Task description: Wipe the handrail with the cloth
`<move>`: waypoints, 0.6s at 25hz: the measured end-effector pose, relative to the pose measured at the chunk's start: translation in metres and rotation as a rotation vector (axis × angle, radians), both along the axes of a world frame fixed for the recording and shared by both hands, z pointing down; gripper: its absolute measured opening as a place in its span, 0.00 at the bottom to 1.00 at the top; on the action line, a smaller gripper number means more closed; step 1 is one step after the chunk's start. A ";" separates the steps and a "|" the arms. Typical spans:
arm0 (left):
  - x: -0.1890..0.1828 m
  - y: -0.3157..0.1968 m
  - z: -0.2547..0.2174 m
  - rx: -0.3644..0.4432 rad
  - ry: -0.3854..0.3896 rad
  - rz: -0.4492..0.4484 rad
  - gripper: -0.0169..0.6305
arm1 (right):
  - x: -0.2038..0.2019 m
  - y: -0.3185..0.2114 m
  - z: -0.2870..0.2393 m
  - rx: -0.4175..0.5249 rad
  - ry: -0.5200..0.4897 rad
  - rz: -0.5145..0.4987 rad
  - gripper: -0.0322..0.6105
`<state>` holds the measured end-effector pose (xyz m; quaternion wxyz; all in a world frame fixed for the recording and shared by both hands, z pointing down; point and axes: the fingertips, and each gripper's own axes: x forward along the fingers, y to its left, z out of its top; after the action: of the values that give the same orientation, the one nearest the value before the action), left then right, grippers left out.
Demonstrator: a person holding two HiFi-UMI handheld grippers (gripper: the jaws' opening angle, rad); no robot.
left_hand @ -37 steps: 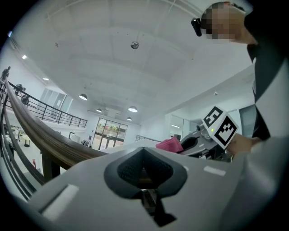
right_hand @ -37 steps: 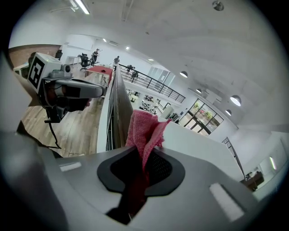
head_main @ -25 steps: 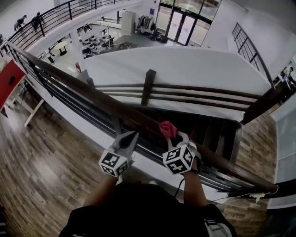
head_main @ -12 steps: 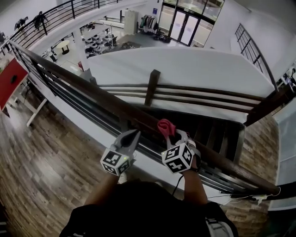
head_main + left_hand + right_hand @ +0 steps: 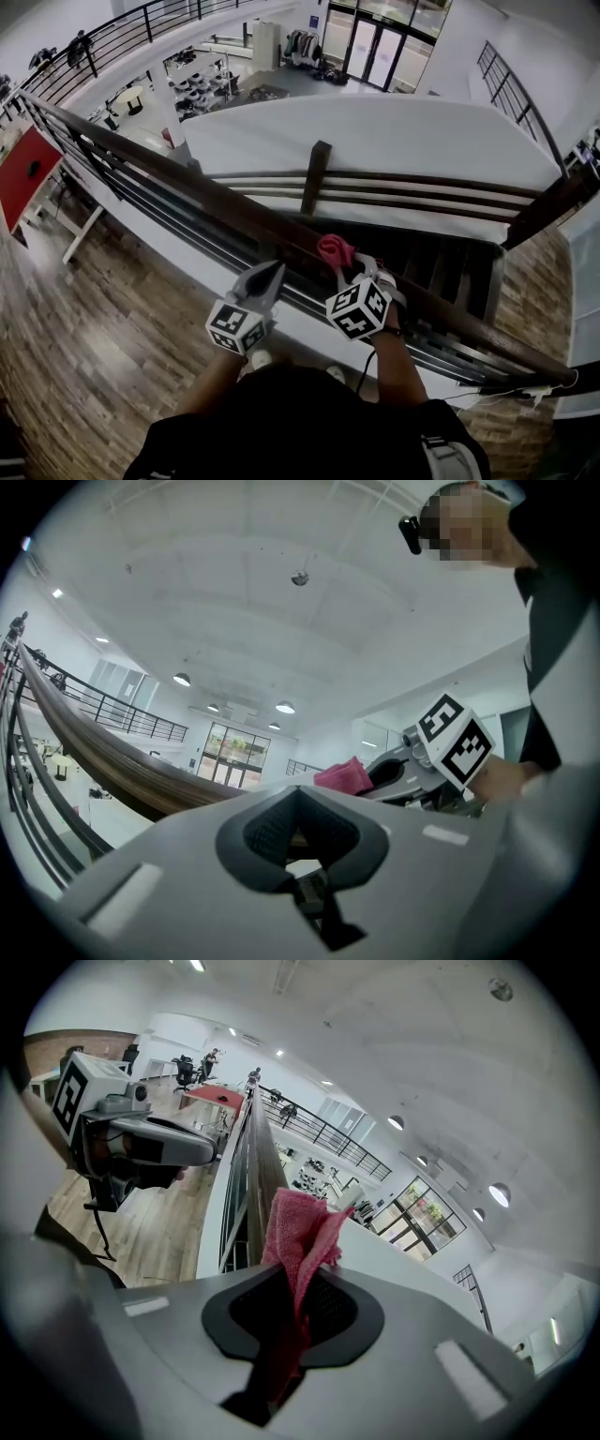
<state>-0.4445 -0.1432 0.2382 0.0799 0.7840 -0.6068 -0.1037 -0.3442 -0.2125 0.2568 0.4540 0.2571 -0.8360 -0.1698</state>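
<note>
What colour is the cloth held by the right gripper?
Pinkish red; the cloth shows best in the right gripper view.

The pink cloth (image 5: 335, 251) stands bunched, pinched in the right gripper (image 5: 352, 272). It sits over the dark wooden handrail (image 5: 187, 185), which slants diagonally.

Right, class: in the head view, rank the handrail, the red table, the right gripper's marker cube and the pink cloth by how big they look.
1. handrail
2. red table, cut off by the picture's edge
3. marker cube, nearly equal to the table and nearer the camera, so unsure
4. pink cloth
</note>
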 end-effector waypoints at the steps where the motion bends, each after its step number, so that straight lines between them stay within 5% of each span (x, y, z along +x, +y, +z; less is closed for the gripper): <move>1: -0.002 0.001 0.000 0.000 -0.001 0.001 0.03 | -0.004 0.000 0.001 -0.003 -0.001 -0.002 0.11; 15: -0.033 -0.003 0.008 -0.015 0.006 0.005 0.03 | -0.053 -0.005 0.001 0.025 0.000 -0.019 0.11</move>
<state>-0.4771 -0.1462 0.2464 0.0876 0.7846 -0.6054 -0.1013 -0.3976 -0.2178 0.2578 0.4489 0.2547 -0.8364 -0.1846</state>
